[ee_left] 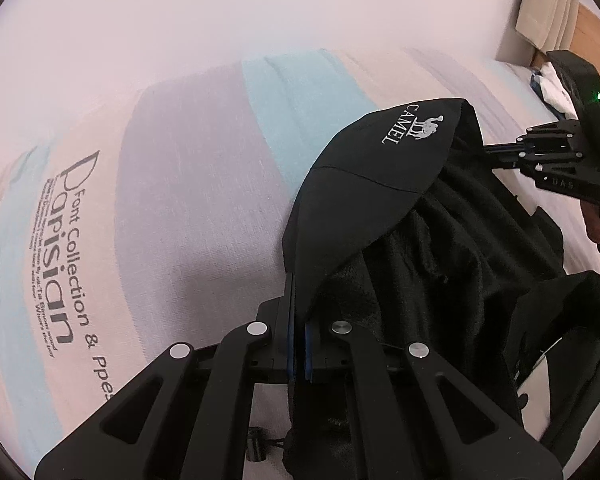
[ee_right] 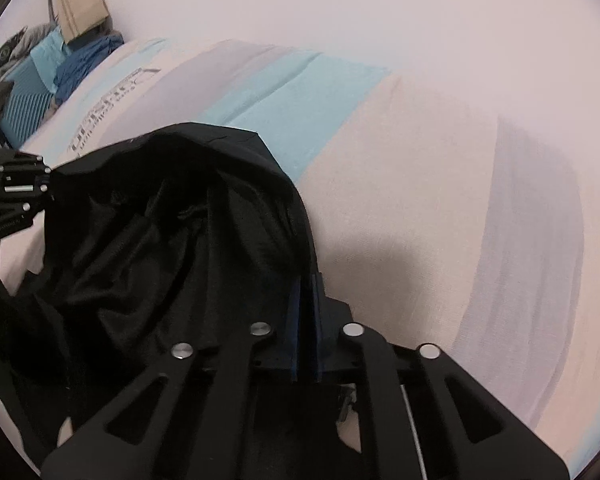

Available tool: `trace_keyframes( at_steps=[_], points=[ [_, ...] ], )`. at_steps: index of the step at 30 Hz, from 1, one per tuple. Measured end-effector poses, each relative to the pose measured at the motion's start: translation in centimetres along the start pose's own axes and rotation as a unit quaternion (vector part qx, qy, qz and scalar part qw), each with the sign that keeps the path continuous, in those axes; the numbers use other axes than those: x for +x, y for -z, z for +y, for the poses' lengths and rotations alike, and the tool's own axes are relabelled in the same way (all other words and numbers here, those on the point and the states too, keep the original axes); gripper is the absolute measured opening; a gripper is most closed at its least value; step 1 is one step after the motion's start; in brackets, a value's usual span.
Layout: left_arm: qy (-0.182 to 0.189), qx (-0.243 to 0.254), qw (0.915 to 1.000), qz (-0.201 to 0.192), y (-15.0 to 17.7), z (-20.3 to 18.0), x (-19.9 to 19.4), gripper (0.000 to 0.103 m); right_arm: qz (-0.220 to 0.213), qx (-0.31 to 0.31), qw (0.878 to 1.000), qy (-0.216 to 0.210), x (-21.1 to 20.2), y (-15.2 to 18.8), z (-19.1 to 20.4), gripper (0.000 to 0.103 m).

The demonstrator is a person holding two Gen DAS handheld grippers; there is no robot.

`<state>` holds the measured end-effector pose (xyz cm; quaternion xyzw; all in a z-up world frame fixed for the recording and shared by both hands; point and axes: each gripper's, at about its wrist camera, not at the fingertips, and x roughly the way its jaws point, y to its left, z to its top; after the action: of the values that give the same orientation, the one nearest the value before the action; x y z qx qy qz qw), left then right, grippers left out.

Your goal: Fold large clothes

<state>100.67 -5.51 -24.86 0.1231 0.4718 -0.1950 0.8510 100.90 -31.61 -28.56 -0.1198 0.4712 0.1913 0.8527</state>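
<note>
A black jacket (ee_left: 380, 168) with a white CAMEL logo hangs lifted over the striped bed sheet (ee_left: 180, 200), its fleecy lining facing me. My left gripper (ee_left: 298, 300) is shut on one edge of it, and the fabric runs down between the blue pads. At the right of the left wrist view, my right gripper (ee_left: 488, 150) pinches the other end of the same edge. In the right wrist view the jacket (ee_right: 160, 248) drapes to the left, and the right gripper (ee_right: 306, 280) is closed on its hem. The left gripper (ee_right: 50, 184) shows at the far left.
The bed sheet (ee_right: 420, 200) has pale pink, lilac and blue stripes with printed lettering. A cream cushion (ee_left: 548, 4) and wooden floor (ee_left: 592, 28) lie beyond the bed's far corner. Blue clothes (ee_right: 88, 60) and a paper bag (ee_right: 80, 4) pile up at the other end.
</note>
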Motion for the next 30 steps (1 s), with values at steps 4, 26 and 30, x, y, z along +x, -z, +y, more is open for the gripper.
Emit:
trace_keyframes(
  at_steps=[4, 26, 30],
  points=[
    [0.004, 0.002, 1.0000, 0.002, -0.1, -0.3, 1.1, 0.002, -0.007, 0.012, 1.000, 0.005, 0.9, -0.5, -0.6, 0.039],
    [-0.019, -0.029, 0.9992, -0.020, 1.9, 0.0, -0.8, 0.002, -0.040, 0.001, 0.999, 0.013, -3.0, -0.3, 1.7, 0.002],
    [-0.026, -0.046, 0.9980, -0.035, 3.1, -0.5, -4.2, 0.002, -0.058, -0.009, 0.998, 0.024, -6.6, 0.9, 3.8, 0.002]
  ],
)
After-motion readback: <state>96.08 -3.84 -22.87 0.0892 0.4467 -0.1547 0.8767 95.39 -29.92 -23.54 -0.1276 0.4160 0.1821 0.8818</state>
